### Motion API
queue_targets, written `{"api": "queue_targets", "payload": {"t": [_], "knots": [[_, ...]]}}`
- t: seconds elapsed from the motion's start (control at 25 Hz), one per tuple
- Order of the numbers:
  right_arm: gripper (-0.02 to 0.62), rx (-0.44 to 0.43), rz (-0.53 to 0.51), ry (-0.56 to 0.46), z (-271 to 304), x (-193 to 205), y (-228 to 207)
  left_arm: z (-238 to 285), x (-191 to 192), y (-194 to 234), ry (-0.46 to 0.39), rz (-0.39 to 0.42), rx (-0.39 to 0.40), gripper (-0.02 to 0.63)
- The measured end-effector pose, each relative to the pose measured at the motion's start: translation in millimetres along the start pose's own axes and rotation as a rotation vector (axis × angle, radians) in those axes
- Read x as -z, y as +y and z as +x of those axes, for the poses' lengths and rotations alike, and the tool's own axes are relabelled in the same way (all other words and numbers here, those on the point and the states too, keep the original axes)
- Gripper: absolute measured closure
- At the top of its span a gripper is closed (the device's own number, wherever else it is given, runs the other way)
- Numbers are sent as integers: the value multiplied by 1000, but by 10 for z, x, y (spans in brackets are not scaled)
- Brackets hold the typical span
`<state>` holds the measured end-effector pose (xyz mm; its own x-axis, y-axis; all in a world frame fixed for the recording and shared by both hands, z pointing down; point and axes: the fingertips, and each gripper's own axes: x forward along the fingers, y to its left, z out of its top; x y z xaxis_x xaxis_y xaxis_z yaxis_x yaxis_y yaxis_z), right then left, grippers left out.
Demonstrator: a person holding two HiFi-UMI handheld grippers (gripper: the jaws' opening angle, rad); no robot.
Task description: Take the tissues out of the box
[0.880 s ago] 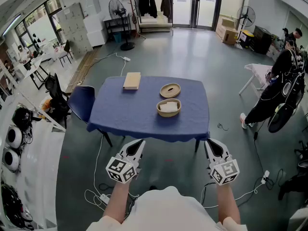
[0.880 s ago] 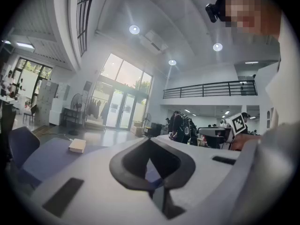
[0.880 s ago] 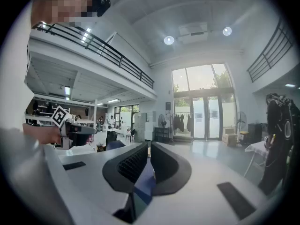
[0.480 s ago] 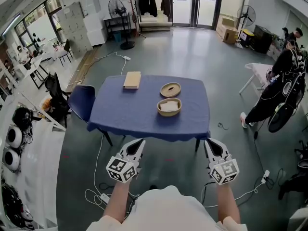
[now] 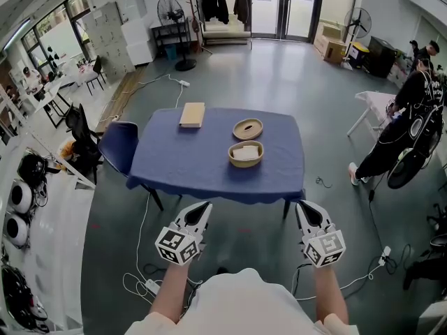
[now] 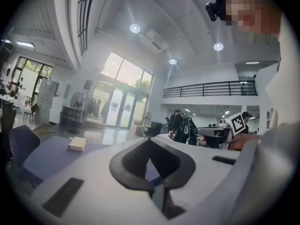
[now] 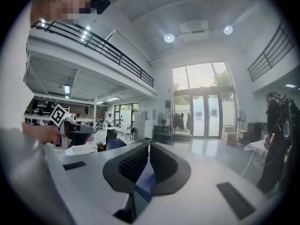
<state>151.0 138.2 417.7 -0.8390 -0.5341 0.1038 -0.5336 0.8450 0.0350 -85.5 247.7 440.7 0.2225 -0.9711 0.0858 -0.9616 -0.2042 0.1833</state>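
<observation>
A tan tissue box (image 5: 192,115) lies at the far left of the blue table (image 5: 181,166); it also shows small in the left gripper view as the tissue box (image 6: 77,144). A round wicker basket (image 5: 245,154) with something white inside sits mid-table, and a wicker lid (image 5: 247,128) lies behind it. Both grippers hang in the air short of the table's near edge, well apart from these objects. My left gripper (image 5: 202,206) is shut and empty, its jaws meeting in its own view (image 6: 149,141). My right gripper (image 5: 305,205) is also shut on nothing (image 7: 148,144).
A blue chair (image 5: 115,146) stands at the table's left side. Cables and a power strip (image 5: 149,285) lie on the floor near my feet. A person in black (image 5: 408,114) bends by a white table (image 5: 374,103) at the right. Fans and a clothes rack stand at the back.
</observation>
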Motion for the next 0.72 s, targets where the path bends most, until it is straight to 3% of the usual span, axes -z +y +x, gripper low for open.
{"api": "queue_targets", "payload": {"t": [0.36,0.48,0.72], "knots": [[557,20,20,12,-20,-10,-32,-2,-27,-14,7,23,-5,590],[557,20,19,16,-20,0,-5,0,-34,-3,4,20,-6,519],[557,25,18,22,31,-38,60,-7,-74,84,4,8,-2,502]]}}
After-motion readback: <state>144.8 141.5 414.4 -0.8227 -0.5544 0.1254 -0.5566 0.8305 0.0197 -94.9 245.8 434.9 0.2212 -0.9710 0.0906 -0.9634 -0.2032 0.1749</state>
